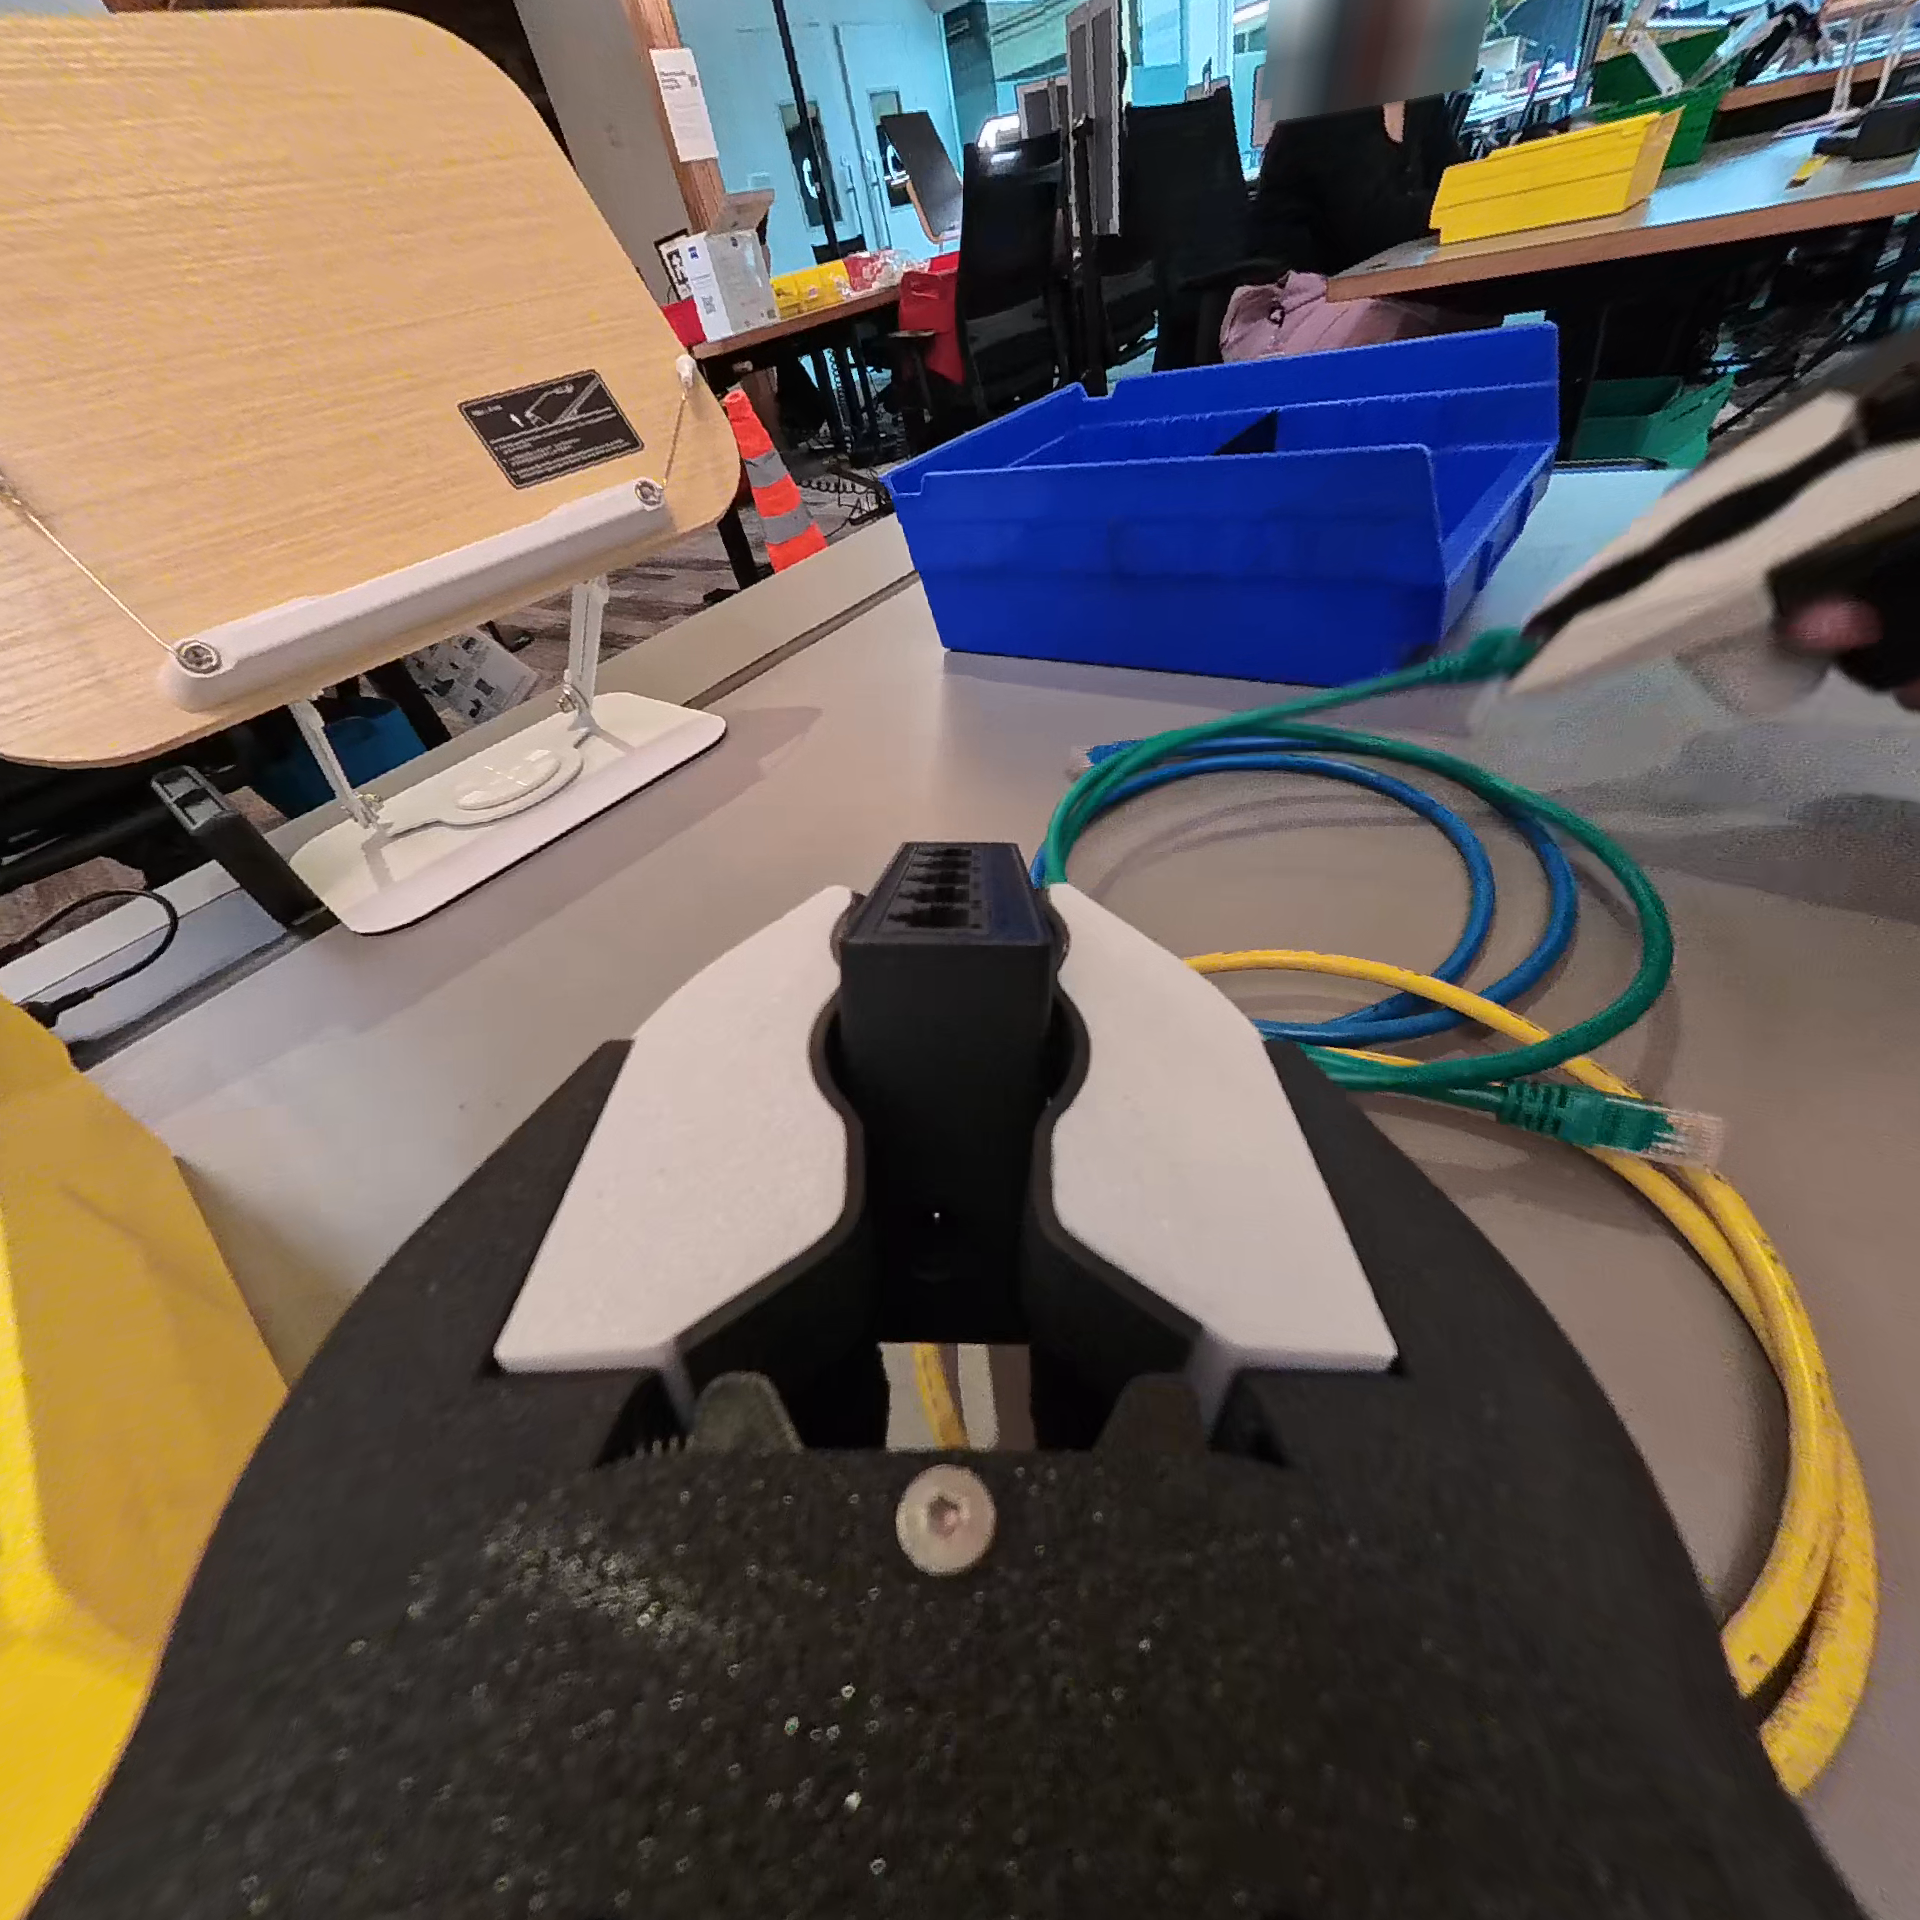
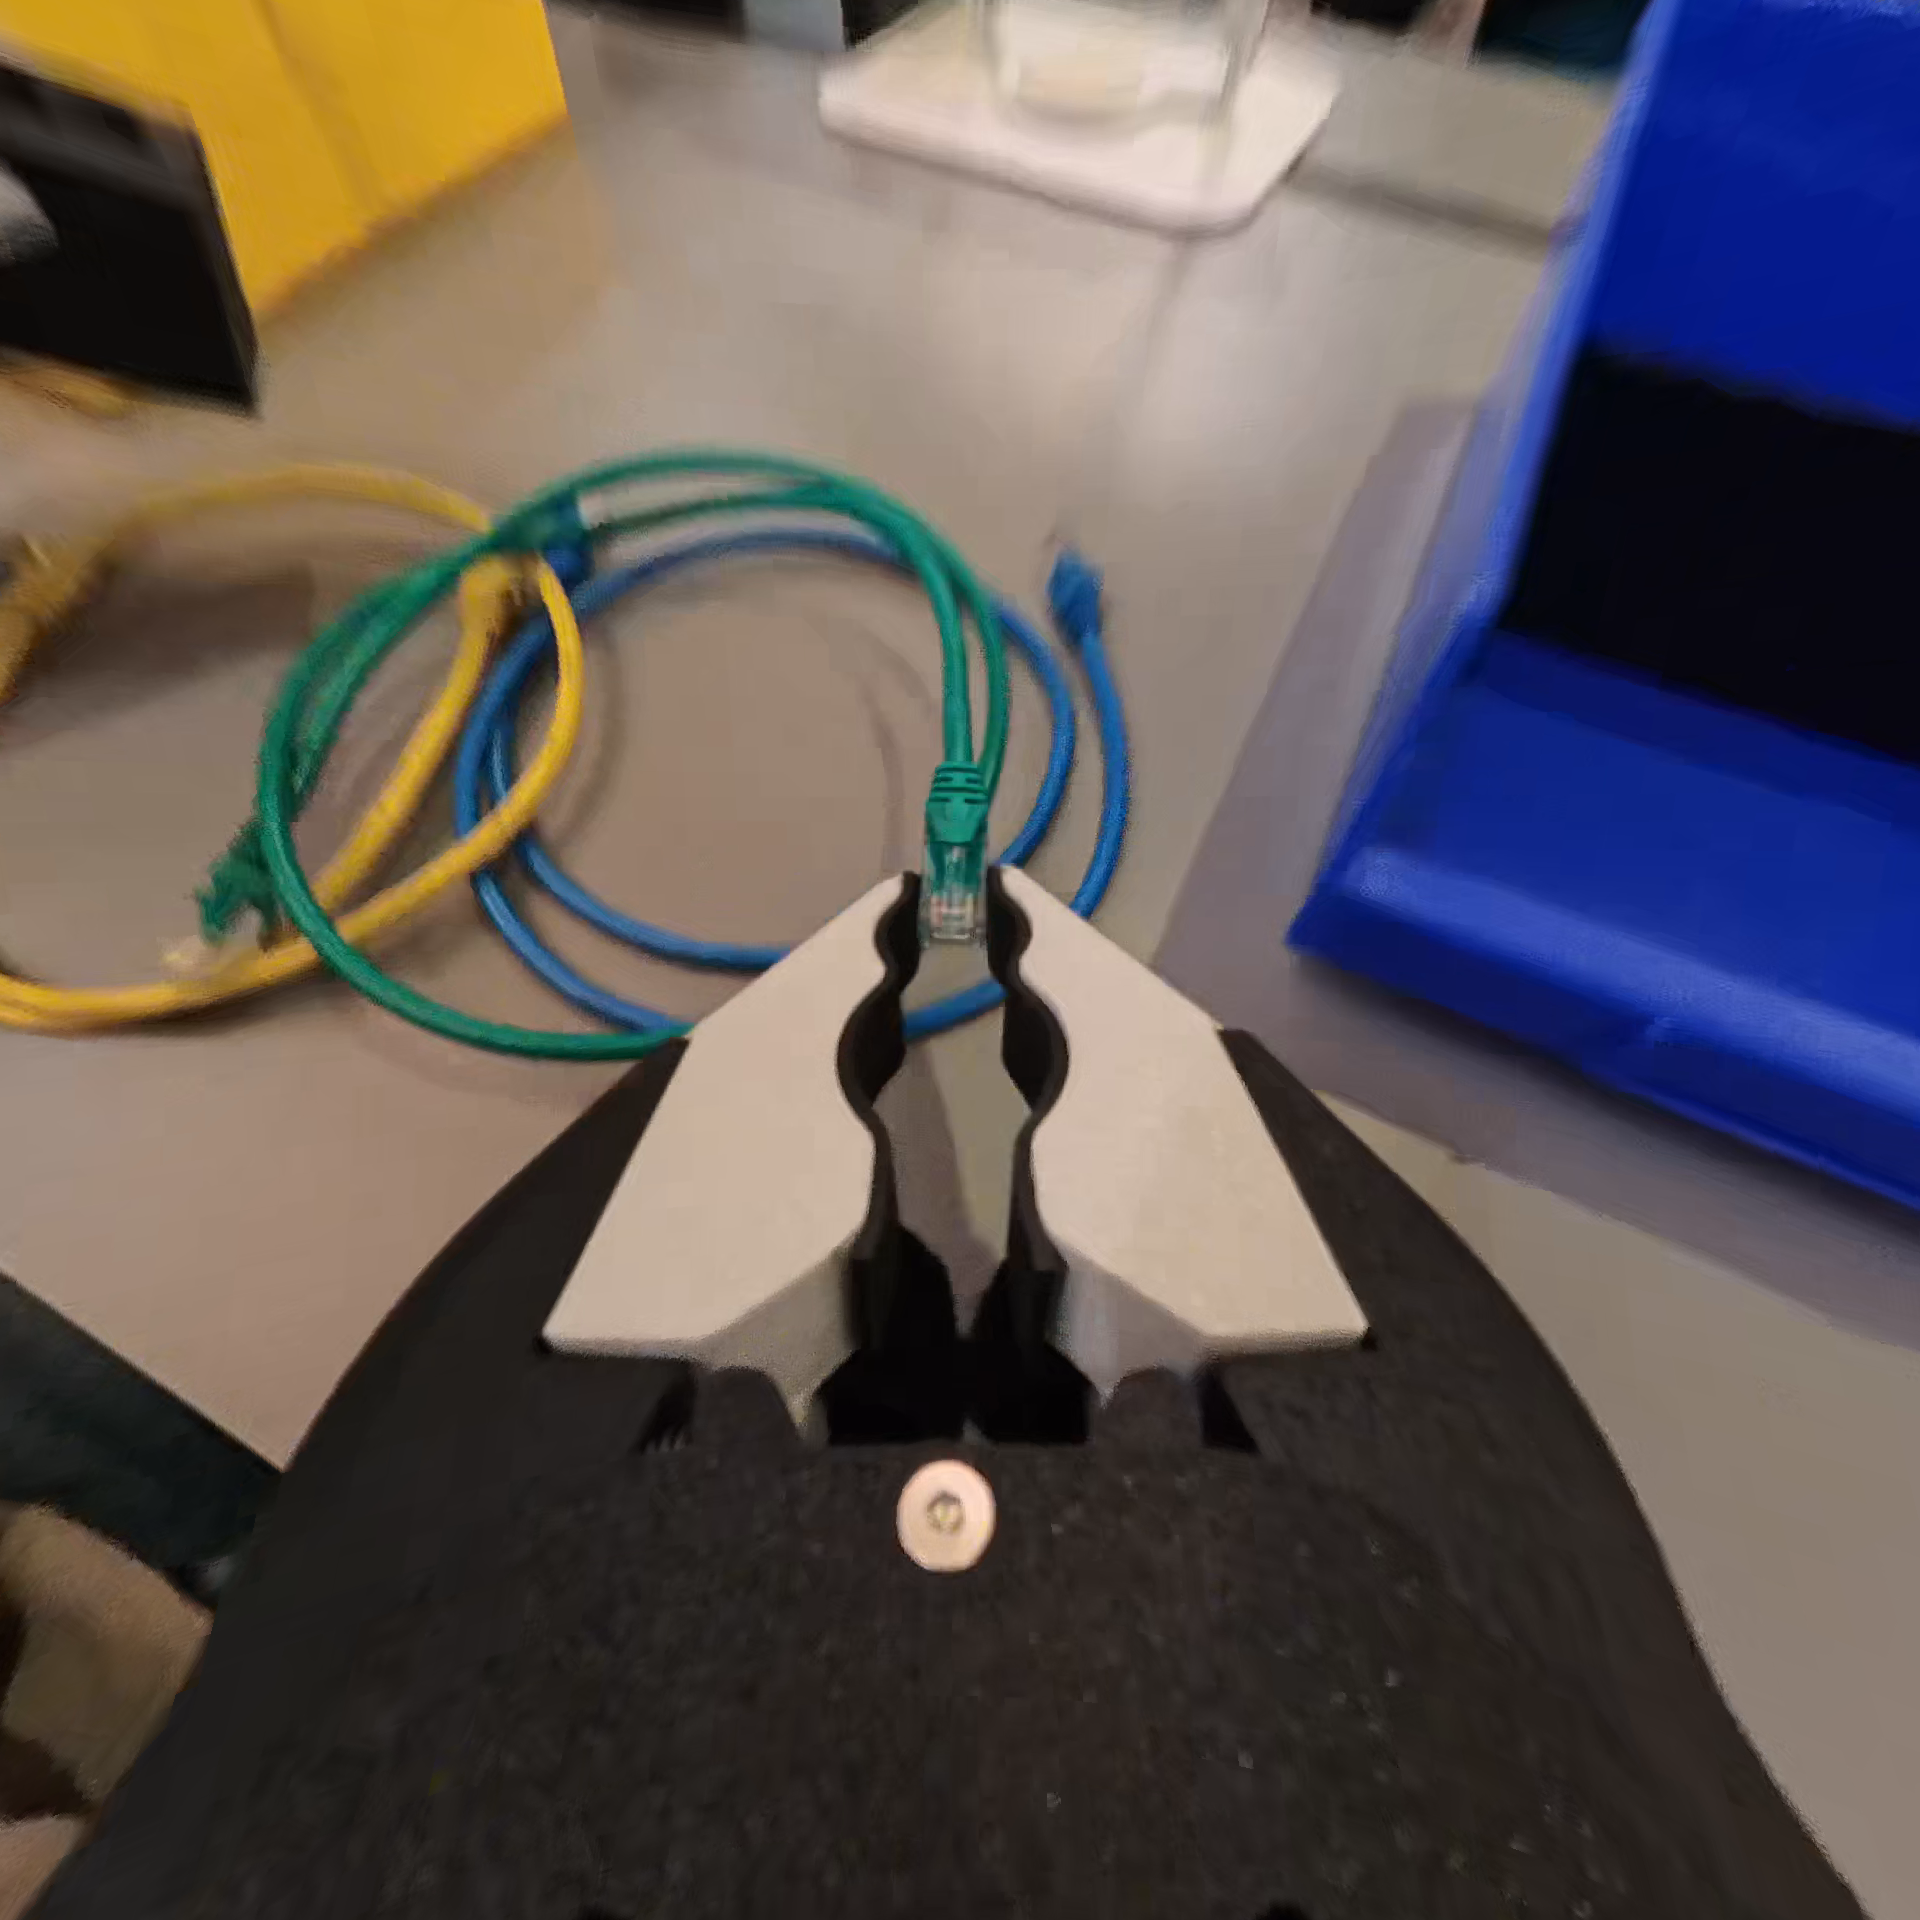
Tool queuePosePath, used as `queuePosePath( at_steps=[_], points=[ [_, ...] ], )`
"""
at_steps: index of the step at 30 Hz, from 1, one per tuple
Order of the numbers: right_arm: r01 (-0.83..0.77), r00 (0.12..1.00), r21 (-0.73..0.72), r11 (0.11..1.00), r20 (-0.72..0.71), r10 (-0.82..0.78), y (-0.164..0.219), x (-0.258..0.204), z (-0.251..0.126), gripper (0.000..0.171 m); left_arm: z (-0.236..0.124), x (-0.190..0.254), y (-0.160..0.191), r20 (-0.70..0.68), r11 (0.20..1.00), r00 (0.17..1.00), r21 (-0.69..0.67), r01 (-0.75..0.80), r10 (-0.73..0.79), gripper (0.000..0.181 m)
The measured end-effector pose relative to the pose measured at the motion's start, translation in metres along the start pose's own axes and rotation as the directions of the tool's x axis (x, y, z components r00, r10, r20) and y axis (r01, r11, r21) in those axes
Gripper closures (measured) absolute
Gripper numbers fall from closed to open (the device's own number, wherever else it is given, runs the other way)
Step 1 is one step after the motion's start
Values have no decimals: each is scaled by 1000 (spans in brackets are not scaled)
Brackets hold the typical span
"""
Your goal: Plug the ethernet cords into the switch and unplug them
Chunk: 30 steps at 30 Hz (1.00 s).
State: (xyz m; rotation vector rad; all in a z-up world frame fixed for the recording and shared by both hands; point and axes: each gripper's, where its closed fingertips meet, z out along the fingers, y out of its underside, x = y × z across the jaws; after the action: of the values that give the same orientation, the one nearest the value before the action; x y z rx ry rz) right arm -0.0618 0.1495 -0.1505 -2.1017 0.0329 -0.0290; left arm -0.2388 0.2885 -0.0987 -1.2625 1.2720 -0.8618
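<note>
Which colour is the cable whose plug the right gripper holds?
Green cable, held by the right gripper; the right wrist view shows it best.

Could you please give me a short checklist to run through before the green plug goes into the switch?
1. Switch held between the left gripper fingers: ok.
2. Ports empty and facing outward: ok.
3. Green plug pinched at the right gripper fingertips: ok.
4. Plug clip orientation matching the port: cannot tell.
5. Plug lined up with a port: not ok, it is off to the side.
6. Green cord free of the blue cord: cannot tell.
</note>
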Motion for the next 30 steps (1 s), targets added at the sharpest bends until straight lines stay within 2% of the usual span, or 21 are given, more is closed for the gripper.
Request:
queuePosePath(
  at_steps=[3,5,7,8,11,14,19,23,27,30],
  points=[
    [-1,1000,252,968,4,0,-54,16,-36,160,-1,-1,1,4,1000,1000,-2,1,-1,152],
    [-54,997,353,934,-30,69,-70,36,-58,160,-2,-1,1,6,1000,1000,-1,3,-3,152],
    [-80,979,425,901,-137,151,-72,64,-76,160,-2,-2,0,8,1000,1000,1,5,-5,152],
    [-81,974,412,908,-161,160,-68,71,-78,161,-2,-2,0,7,1000,1000,1,7,-7,152],
    [-76,992,213,974,-86,96,-38,53,-53,160,-1,-1,2,4,1000,1000,-5,8,-8,152],
    [14,993,98,995,-116,-3,-20,36,-32,160,1,0,3,0,1000,1000,-11,7,-7,152],
    [130,978,-18,991,-162,-131,-2,24,-11,160,1,0,4,-4,1000,1000,-14,6,-6,152],
    [92,987,-169,981,-117,-113,26,21,-1,159,0,0,5,-5,1000,1000,-16,10,-10,152],
    [122,989,-162,979,-69,-134,26,14,-3,145,1,0,4,-9,1000,1000,-17,14,-14,152],
    [96,994,-98,991,-40,-100,13,15,-13,143,1,1,5,-12,1000,1000,-20,12,-13,152]
  ],
)
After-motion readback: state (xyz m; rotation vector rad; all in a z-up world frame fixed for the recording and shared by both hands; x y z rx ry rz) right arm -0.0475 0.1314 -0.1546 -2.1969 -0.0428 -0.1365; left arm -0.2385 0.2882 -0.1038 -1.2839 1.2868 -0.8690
